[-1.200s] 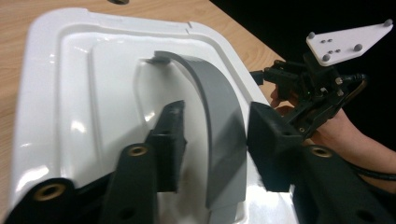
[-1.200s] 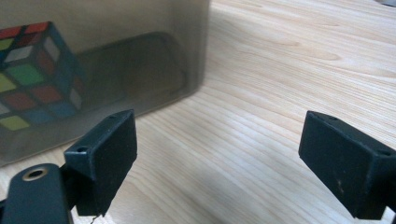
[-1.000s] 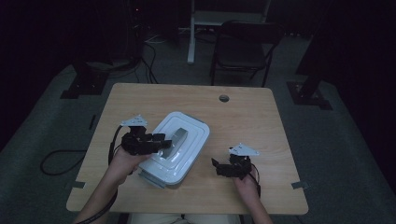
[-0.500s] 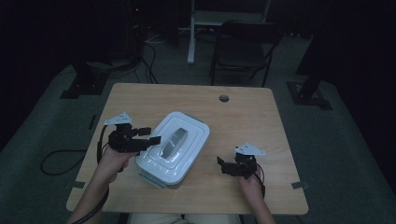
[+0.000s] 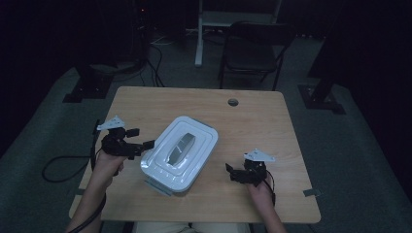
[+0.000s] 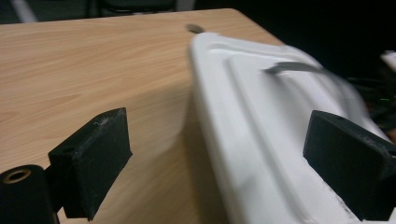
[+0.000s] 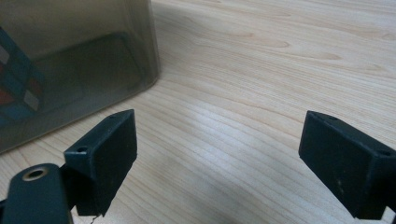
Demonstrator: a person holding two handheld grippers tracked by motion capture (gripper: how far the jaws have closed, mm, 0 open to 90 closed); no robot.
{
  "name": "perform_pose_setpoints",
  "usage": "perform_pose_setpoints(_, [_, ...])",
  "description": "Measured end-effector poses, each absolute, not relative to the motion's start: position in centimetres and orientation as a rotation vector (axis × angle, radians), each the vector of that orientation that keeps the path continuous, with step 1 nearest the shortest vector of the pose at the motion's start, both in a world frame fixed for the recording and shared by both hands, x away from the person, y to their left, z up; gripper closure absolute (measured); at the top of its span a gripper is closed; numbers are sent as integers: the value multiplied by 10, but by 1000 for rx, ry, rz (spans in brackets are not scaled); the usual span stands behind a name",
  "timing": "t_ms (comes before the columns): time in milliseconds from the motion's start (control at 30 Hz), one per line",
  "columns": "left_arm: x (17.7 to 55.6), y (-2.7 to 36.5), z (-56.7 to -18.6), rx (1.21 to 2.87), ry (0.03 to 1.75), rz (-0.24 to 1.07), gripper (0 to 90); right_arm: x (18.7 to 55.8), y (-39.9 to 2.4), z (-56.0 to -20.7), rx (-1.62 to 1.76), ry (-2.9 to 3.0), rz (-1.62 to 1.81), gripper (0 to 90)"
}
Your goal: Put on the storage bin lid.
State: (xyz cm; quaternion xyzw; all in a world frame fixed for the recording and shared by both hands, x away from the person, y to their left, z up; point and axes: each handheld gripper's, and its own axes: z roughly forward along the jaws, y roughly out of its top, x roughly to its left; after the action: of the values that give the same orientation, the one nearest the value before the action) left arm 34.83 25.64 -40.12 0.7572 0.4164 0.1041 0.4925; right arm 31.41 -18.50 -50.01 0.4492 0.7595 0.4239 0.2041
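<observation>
Jaws of the left gripper (image 5: 141,144) spread wide, just been opening, nothing pressed between the pads; in the left gripper view one pad sits over bare wood and the other over the edge of the white lid (image 6: 261,130), gripping none of it. Jaws of the right gripper (image 5: 233,173) standing wide open too, empty, resting low on the surface (image 5: 262,116) just beside the box's near-right corner. Looks like a release at the lid's left edge, perhaps after pressing it down or working a clasp, hard to say which. Storage box (image 5: 179,153) lying diagonally mid-surface, between the two grippers, lid on. Next move, by the look of it: either back in on the rim to seat or unlatch it, or up to the grey handle (image 5: 179,147) recessed along the lid's top; either way calls for a square approach, since the lid is smooth moulded plastic with stepped ridges and rounded corners, slippery for flat pads. Body of the box (image 7: 70,70) translucent and smoky in the right gripper view, with a multicoloured cube (image 7: 16,77) dimly visible inside. Surface pale wood-grain laminate, flat, matte, with a cable hole (image 5: 233,102) toward the far edge.
</observation>
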Motion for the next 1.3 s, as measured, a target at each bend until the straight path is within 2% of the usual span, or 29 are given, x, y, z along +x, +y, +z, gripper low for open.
perform_pose_setpoints(33, [350,258,-404,1842,1028,244,10,314,-185,-501,1251,2117,1181,114])
perform_pose_setpoints(67, [352,260,-406,1840,1043,260,4,314,-185,-501,1255,2117,1180,114])
perform_pose_setpoints(167, [356,266,-413,1812,1076,276,4,315,-186,-502,1260,2117,1176,114])
perform_pose_setpoints(567, [373,277,-457,1813,1182,493,5,316,-185,-503,1266,2119,1184,114])
perform_pose_setpoints(867, [380,265,-490,1875,1183,466,5,322,-178,-503,1296,2090,1184,114])
perform_pose_setpoints(1300, [382,244,-506,1925,1148,406,5,340,-156,-506,1351,2087,1137,114])
